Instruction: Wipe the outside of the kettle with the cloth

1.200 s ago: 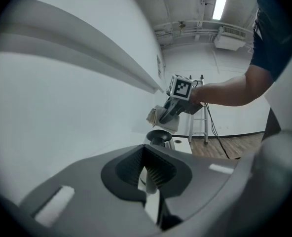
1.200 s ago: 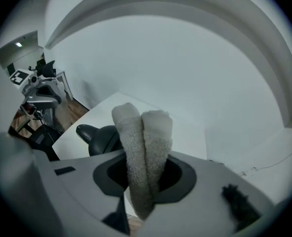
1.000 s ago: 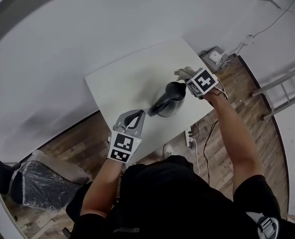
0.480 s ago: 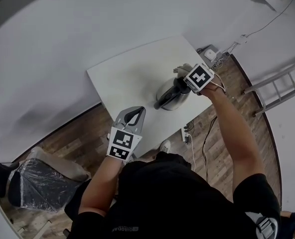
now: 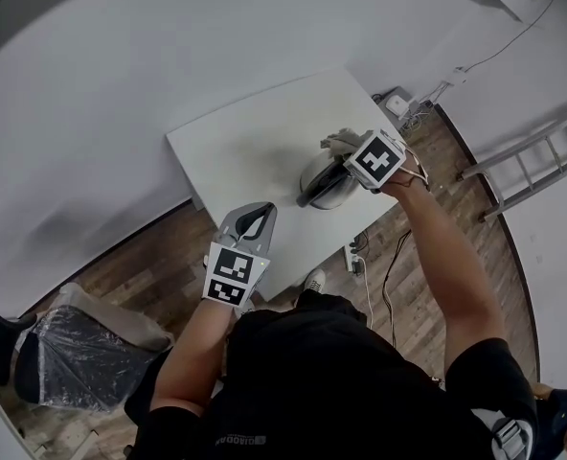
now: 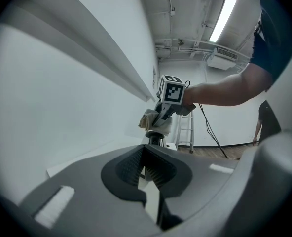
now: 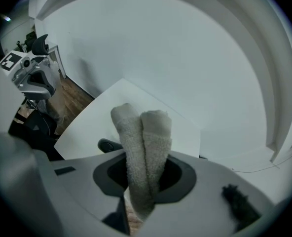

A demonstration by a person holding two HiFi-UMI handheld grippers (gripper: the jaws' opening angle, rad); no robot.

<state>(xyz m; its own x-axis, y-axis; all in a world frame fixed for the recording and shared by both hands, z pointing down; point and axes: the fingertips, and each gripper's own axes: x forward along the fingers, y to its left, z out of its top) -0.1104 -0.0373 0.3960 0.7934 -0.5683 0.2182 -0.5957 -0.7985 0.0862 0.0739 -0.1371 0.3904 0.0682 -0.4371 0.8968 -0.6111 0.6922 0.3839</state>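
A steel kettle (image 5: 322,180) with a black handle stands near the right edge of the white table (image 5: 250,142). My right gripper (image 5: 351,153) is over the kettle's top, shut on a folded beige cloth (image 5: 337,142) that lies against the kettle. In the right gripper view the cloth (image 7: 145,147) sticks up between the jaws, with a dark bit of the kettle (image 7: 108,145) below. My left gripper (image 5: 259,215) hovers at the table's front edge, left of the kettle, shut and holding nothing. From the left gripper view the kettle (image 6: 156,136) sits ahead, under the cloth (image 6: 149,119).
A metal ladder (image 5: 532,161) leans at the right. A power strip and cables (image 5: 354,257) lie on the wood floor by the table. A plastic-wrapped chair (image 5: 73,348) stands at the lower left. A white wall runs behind the table.
My right gripper has carried the cloth leftward from beside the kettle onto its top. The left gripper has stayed in about the same place.
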